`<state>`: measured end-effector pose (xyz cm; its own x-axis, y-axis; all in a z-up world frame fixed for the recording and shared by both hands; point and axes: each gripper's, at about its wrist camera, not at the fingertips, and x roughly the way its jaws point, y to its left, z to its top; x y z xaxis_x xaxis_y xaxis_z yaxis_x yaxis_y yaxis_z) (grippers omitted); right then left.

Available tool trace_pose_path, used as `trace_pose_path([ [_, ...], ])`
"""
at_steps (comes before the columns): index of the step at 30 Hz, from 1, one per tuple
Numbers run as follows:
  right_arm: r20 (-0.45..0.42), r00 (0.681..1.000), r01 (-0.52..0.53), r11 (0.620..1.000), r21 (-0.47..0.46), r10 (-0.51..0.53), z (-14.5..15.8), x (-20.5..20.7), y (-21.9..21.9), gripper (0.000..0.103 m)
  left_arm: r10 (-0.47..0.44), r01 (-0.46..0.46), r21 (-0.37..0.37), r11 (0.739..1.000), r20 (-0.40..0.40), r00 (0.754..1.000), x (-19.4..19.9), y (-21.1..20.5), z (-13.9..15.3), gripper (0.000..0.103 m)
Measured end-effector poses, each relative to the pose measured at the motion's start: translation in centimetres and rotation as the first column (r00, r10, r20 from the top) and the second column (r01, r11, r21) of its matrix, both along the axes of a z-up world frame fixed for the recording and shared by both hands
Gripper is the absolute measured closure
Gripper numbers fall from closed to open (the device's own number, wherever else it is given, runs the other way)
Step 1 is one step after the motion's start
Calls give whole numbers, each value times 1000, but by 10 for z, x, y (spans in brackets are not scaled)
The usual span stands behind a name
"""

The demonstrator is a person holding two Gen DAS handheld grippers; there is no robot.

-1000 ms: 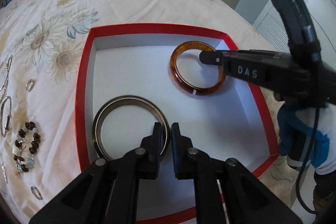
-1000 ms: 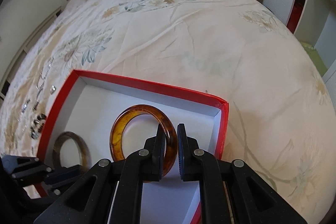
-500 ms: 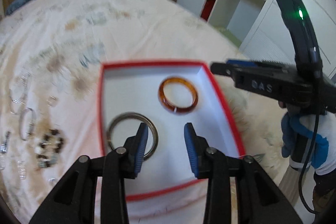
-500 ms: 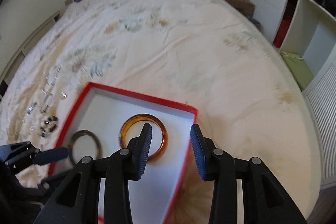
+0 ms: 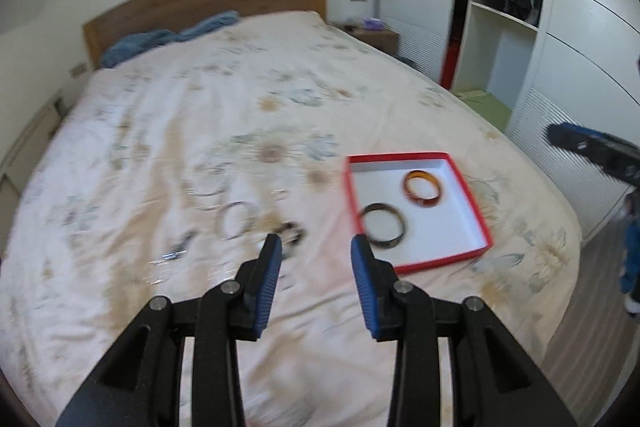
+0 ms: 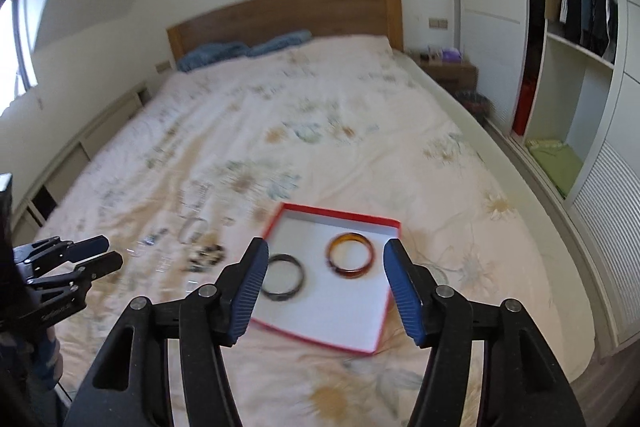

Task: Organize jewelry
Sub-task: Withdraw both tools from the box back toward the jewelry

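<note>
A red box point(image 5: 470, 203) point(image 6: 378, 333) with a white inside lies on the bed. In it rest an amber bangle point(image 5: 423, 188) point(image 6: 351, 255) and a dark bangle point(image 5: 384, 226) point(image 6: 285, 277), side by side. Loose silver bangles point(image 5: 236, 219) point(image 6: 194, 227), a beaded bracelet point(image 5: 290, 231) point(image 6: 208, 254) and small pieces lie on the bedspread left of the box. My left gripper point(image 5: 316, 267) point(image 6: 102, 253) hangs high above the bed, jaws opening, nothing between them. My right gripper point(image 6: 324, 281) is also raised, jaws opening and empty; its dark tip point(image 5: 576, 143) shows at the right edge.
The floral bedspread point(image 5: 240, 115) covers a wide bed with a wooden headboard point(image 6: 288, 15) and a blue blanket point(image 6: 244, 51) at its head. A white wardrobe point(image 6: 576, 67) with open shelves stands along the right. A nightstand point(image 5: 376, 35) sits by the headboard.
Both grippers let go of their bangles in the box, opened, and pulled up and back from the bed. The view now takes in the whole bed and room.
</note>
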<state>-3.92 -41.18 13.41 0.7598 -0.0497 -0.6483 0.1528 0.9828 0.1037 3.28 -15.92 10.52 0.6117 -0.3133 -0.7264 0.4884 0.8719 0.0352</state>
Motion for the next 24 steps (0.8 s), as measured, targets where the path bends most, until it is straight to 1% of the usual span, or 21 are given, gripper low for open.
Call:
trace_pose_path([
  [2, 21, 1000, -14, 1000, -8, 14, 13, -14, 16, 43, 25, -25, 11, 1000, 25, 999, -11, 26, 10, 67],
  [6, 66, 996, -52, 998, -25, 53, 37, -44, 56, 43, 88, -87, -8, 996, 71, 994, -33, 83, 30, 67],
  [10, 106, 991, -77, 997, -23, 79, 50, -64, 84, 43, 147, -145, -22, 989, 113, 983, -51, 130, 40, 67],
  [13, 125, 988, -95, 995, -16, 96, 53, -72, 103, 43, 189, -186, -33, 982, 126, 974, -58, 160, 37, 67],
  [17, 121, 983, -135, 991, -15, 136, 48, -73, 124, 43, 231, -225, -62, 972, 112, 967, -61, 187, 30, 67],
  [21, 107, 978, -176, 984, -24, 178, 39, -68, 144, 43, 258, -252, -86, 964, 68, 964, -56, 207, 11, 67],
  [24, 84, 974, -208, 978, -14, 209, 25, -55, 154, 48, 264, -261, -86, 962, 36, 964, -51, 211, -6, 68],
])
